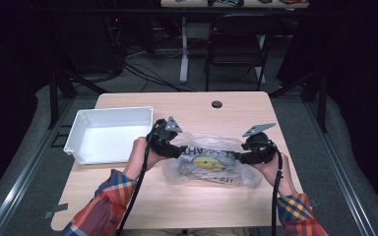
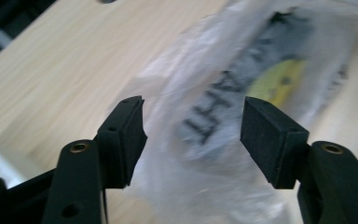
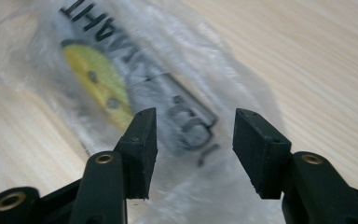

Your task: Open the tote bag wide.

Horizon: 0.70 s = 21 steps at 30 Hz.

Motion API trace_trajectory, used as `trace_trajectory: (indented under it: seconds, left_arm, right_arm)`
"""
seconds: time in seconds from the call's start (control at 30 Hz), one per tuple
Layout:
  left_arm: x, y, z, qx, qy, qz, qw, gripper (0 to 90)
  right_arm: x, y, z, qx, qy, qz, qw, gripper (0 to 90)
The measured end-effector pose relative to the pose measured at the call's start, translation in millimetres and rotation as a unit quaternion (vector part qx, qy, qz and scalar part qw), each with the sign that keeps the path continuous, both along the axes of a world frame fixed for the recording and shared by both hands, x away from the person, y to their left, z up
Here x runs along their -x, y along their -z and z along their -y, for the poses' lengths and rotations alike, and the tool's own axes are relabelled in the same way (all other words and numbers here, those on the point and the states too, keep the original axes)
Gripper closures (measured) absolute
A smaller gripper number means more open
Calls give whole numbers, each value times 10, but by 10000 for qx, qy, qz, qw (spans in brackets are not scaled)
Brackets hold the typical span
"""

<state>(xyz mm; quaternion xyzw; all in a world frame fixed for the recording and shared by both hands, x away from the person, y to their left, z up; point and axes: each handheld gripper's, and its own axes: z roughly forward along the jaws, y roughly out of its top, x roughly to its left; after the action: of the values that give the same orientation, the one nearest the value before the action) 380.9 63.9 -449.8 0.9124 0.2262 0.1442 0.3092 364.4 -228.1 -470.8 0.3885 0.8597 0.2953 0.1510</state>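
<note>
A clear plastic bag [image 1: 209, 163] with black lettering and a yellow smiley face lies crumpled on the wooden table [image 1: 187, 105]. My left gripper [image 1: 178, 151] hovers over its left end, and my right gripper [image 1: 237, 157] over its right end. In the left gripper view the bag [image 2: 242, 84] lies on the table below and beyond the left gripper [image 2: 192, 140], whose jaws stand apart with no plastic pinched. In the right gripper view the right gripper [image 3: 195, 149] is likewise open above the bag [image 3: 121, 79], which lies loose beneath it.
An empty white plastic bin [image 1: 108, 133] stands on the table's left side, close to my left hand. A small round hole [image 1: 217, 104] sits near the far edge. A chair [image 1: 238, 46] and cables are on the floor beyond the table.
</note>
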Motion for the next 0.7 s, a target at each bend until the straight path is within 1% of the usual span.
trace_trajectory:
  seconds: [0.03,0.1,0.13,0.17,0.23,0.3,0.33,0.37,0.4,0.43,0.47,0.5,0.53,0.57,0.6,0.63,0.67,0.7]
  left_arm:
    - [10,48,55,-97,89,-60,9999,439]
    - [9,187,145,-304,314,-181,9989,488]
    - [-4,271,179,-422,301,-245,9984,490]
    - [-25,356,204,-541,315,-277,9977,500]
    - [-77,506,220,-693,274,-308,9967,502]
    - [-111,615,221,-811,231,-304,9960,518]
    - [-104,631,210,-729,216,-139,9970,531]
    - [-98,633,206,-711,204,-82,9972,590]
    - [-95,626,203,-731,254,-79,9970,616]
    - [-84,618,201,-726,276,-73,9970,668]
    - [-67,615,203,-731,307,-34,9968,736]
    - [-48,619,210,-739,339,11,9967,786]
    - [-32,612,215,-773,417,41,9961,819]
    - [-16,608,222,-800,437,76,9958,866]
    - [-7,604,225,-818,496,52,9954,884]
    - [1,599,220,-815,578,18,9950,892]
    - [11,591,210,-792,643,-41,9948,892]
    - [18,583,197,-806,737,-98,9940,893]
  right_arm:
    - [1,34,-44,75,-96,-54,9999,496]
    - [-7,117,-118,231,-233,-155,9993,499]
    - [-17,161,-145,335,-310,-224,9987,495]
    - [-22,201,-167,438,-319,-224,9983,492]
    - [-34,276,-191,513,-268,-267,9980,495]
    - [-44,328,-202,632,-287,-265,9972,535]
    - [-49,344,-206,699,-304,-280,9967,587]
    - [-50,353,-206,742,-301,-271,9964,636]
    - [-50,366,-206,721,-284,-277,9966,679]
    - [-50,372,-205,772,-287,-268,9962,719]
    - [-42,377,-205,763,-241,-206,9966,754]
    - [-39,377,-200,736,-245,-189,9968,790]
    - [-33,371,-194,703,-254,-197,9970,842]
    - [-25,363,-187,702,-268,-179,9970,895]
    - [-18,360,-187,673,-286,-205,9971,900]
    - [-6,373,-197,696,-315,-253,9968,900]
    - [-6,373,-197,696,-315,-253,9968,900]
    - [2,381,-200,681,-318,-267,9968,900]
